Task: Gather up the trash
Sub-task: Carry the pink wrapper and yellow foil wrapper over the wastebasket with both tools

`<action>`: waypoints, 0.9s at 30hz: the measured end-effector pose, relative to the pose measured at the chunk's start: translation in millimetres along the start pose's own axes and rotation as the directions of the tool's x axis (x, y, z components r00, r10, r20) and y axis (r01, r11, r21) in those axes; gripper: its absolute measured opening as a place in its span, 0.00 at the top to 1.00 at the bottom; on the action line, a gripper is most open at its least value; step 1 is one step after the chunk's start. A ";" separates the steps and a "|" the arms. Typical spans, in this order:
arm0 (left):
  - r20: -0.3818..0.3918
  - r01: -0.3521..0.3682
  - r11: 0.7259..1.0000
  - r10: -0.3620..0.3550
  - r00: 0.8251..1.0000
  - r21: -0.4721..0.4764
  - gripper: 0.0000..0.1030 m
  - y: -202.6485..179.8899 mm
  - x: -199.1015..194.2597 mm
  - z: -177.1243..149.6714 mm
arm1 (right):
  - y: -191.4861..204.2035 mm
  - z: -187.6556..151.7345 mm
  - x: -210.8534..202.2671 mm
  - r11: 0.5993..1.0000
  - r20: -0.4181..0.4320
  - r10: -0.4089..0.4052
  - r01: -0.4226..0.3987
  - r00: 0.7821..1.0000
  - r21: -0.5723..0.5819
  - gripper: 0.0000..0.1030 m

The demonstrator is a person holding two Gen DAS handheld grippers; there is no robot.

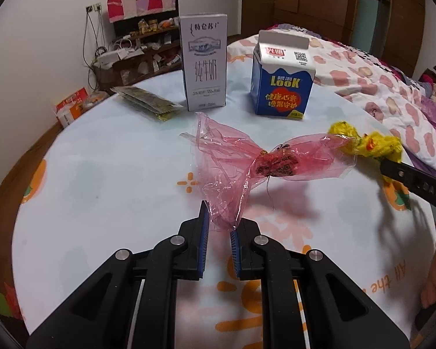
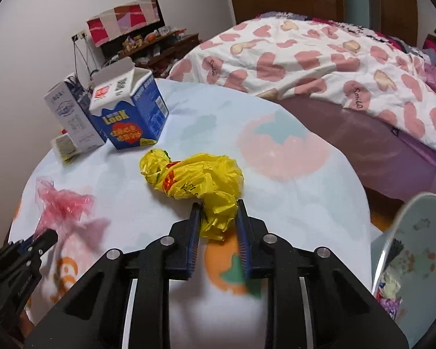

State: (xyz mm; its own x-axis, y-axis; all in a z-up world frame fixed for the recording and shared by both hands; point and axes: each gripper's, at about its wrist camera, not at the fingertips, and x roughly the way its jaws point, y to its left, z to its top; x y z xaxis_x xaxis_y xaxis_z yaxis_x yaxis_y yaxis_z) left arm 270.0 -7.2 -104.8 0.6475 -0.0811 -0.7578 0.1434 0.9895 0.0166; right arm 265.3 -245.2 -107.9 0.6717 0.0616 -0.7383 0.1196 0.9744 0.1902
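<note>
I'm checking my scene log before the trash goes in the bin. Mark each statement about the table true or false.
1. The left gripper has its jaws around a corner of the pink plastic wrap. True.
2. The right gripper has its jaws around a milk carton. False: around the yellow plastic bag.
3. The blue carton stands upright. True.
4. The white milk box lies flat. False: it stands upright.

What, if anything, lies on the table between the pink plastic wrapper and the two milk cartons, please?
Nothing: in the left wrist view only bare tablecloth separates the pink wrapper from the white carton and the blue carton.
</note>
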 end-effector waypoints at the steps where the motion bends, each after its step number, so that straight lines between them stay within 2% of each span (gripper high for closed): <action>1: 0.003 -0.004 1.000 0.004 1.000 -0.003 0.87 0.8 -2.0 -0.5 | 1.6 -2.5 -4.5 1.000 0.013 -0.003 0.003 1.000 0.001 0.76; 6: 0.003 -0.007 1.000 0.007 1.000 -0.021 0.87 4.1 -12.3 -3.8 | 5.3 -15.9 -34.9 1.000 0.062 0.012 -0.013 0.998 0.022 0.76; 13: 0.024 -0.004 1.000 0.004 1.000 -0.017 0.87 -2.5 -33.2 -11.5 | -1.7 -34.4 -79.1 0.997 0.142 -0.043 0.033 0.989 0.074 0.76; 27: 0.048 0.018 0.999 -0.020 0.999 0.034 0.87 -34.8 -69.0 -29.9 | -27.7 -69.7 -134.1 0.988 0.207 -0.110 0.084 0.972 0.133 0.76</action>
State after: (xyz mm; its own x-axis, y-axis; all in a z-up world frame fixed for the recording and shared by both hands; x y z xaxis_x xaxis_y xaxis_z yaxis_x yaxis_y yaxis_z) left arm 198.0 -32.5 -72.6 0.6799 -0.1067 -0.7255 0.1807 0.9832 0.0248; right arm 121.0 -265.4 -59.2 0.7910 -0.0923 -0.6048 0.2714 0.9389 0.2117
